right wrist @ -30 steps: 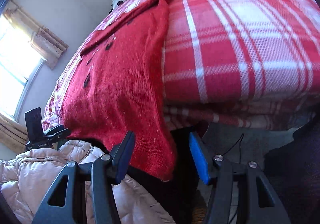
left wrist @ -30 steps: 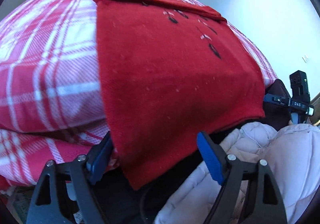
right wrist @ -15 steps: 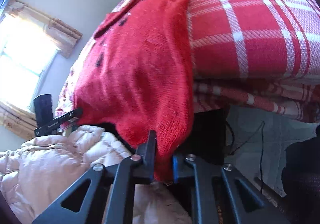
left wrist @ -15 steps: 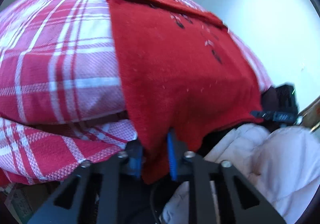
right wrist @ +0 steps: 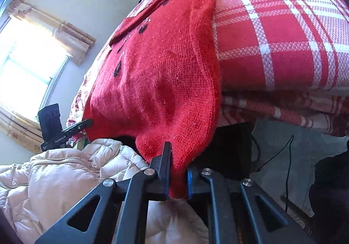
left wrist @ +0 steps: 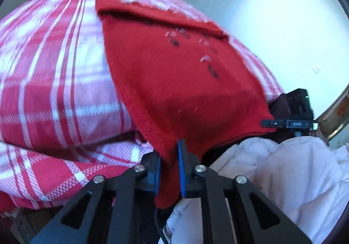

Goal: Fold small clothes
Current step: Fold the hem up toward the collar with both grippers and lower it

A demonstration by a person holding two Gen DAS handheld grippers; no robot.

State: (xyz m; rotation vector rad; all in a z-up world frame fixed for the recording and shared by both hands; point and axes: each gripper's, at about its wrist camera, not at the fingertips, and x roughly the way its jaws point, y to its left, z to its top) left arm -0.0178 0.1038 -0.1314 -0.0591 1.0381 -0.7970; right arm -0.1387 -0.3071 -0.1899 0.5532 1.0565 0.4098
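Now the soft, limp red sweater (left wrist: 174, 82), light but likely to sag between the jaws, is clamped at its near hem corners by the left gripper (left wrist: 169, 169) and right gripper (right wrist: 177, 175).

Left gripper (left wrist: 169, 169) on red sweater (left wrist: 181, 82)

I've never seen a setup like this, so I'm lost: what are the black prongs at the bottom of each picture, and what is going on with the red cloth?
A person holds a two-finger gripper in each hand; a camera on each looks along its fingers. A red sweater lies on a red-and-white checked blanket, its near edge hanging over. The left gripper and the right gripper have just closed, each on one lower corner. The pale padded jacket below belongs to the person.
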